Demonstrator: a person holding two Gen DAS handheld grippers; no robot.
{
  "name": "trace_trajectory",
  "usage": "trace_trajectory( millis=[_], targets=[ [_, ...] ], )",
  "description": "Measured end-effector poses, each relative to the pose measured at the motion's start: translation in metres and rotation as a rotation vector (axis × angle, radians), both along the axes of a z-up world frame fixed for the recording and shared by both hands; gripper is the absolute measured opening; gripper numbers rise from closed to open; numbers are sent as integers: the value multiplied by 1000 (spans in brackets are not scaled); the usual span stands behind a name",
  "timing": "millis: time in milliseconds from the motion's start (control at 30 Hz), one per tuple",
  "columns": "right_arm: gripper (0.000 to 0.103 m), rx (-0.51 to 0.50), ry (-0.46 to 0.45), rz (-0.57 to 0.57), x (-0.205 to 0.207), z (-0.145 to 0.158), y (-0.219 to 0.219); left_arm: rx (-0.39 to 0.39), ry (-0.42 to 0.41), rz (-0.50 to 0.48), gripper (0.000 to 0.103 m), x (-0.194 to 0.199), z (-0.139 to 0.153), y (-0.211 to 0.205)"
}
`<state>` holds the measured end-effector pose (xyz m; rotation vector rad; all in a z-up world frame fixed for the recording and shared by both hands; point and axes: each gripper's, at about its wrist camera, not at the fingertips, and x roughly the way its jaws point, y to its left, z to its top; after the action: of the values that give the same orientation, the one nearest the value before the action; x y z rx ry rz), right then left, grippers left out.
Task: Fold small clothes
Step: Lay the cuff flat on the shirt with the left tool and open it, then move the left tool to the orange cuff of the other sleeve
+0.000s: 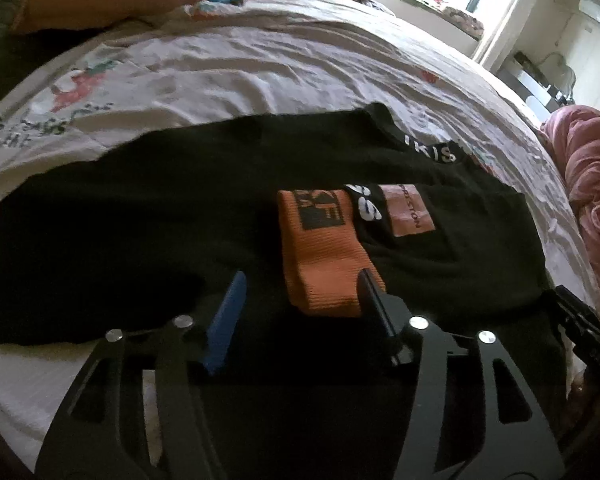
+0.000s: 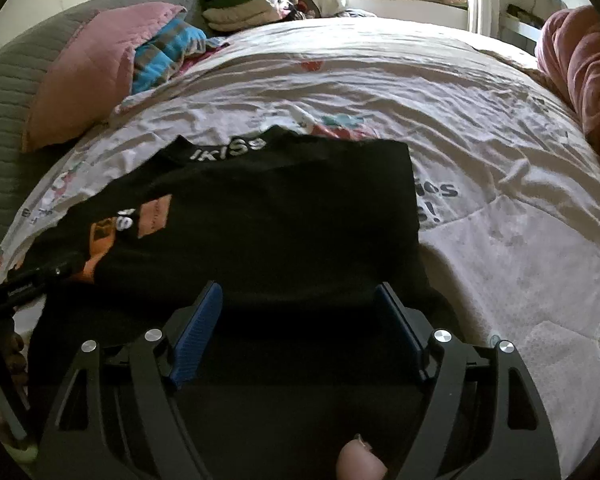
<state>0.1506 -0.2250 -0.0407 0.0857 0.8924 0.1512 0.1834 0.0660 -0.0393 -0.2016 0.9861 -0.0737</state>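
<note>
Black garment [image 2: 268, 216] spread on bedsheet [image 2: 480, 128] at frame centre, directly beyond and beneath left gripper [image 1: 302, 286] and right gripper [image 2: 300, 300], both jaw pairs parted, gripping nothing.

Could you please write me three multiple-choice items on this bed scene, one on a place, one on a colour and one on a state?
1. Where does the black garment lie?
A. on the bed sheet
B. on a chair
C. on the windowsill

2. What colour is the ribbed cuff lying on the garment?
A. green
B. white
C. orange

3. How do the right gripper fingers stand?
A. shut tight on a pillow
B. spread apart over the black cloth
C. clamped on a hanger

Answers:
1 A, white printed sheet shows on both sides of it.
2 C, it is plainly orange with a black patch.
3 B, a wide gap shows between the blue pads.
</note>
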Motion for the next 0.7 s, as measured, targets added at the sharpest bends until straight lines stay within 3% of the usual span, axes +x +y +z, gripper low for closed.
trace_trajectory(
  millis=[100, 133, 167, 267, 300, 333, 700],
  targets=[
    [79, 5, -13, 17, -3, 5, 6, 0, -22, 14, 56, -6, 8, 6],
    [90, 6, -17, 22, -4, 6, 8, 1, -29, 22, 57, -8, 10, 8],
    [93, 8, -25, 27, -6, 8, 10, 7, -33, 30, 58, -10, 13, 10],
    [93, 4, -44, 40, -9, 14, 16, 7, -45, 52, 60, -14, 18, 18],
    [93, 4, -45, 44, -10, 15, 17, 1, -48, 62, 66, -15, 19, 22],
    [94, 7, -48, 50, -10, 16, 19, 0, -51, 70, 79, -16, 20, 24],
    [96, 1, -72, 109, -17, 27, 46, 0, -102, 150, 89, -33, 37, 54]
  ],
)
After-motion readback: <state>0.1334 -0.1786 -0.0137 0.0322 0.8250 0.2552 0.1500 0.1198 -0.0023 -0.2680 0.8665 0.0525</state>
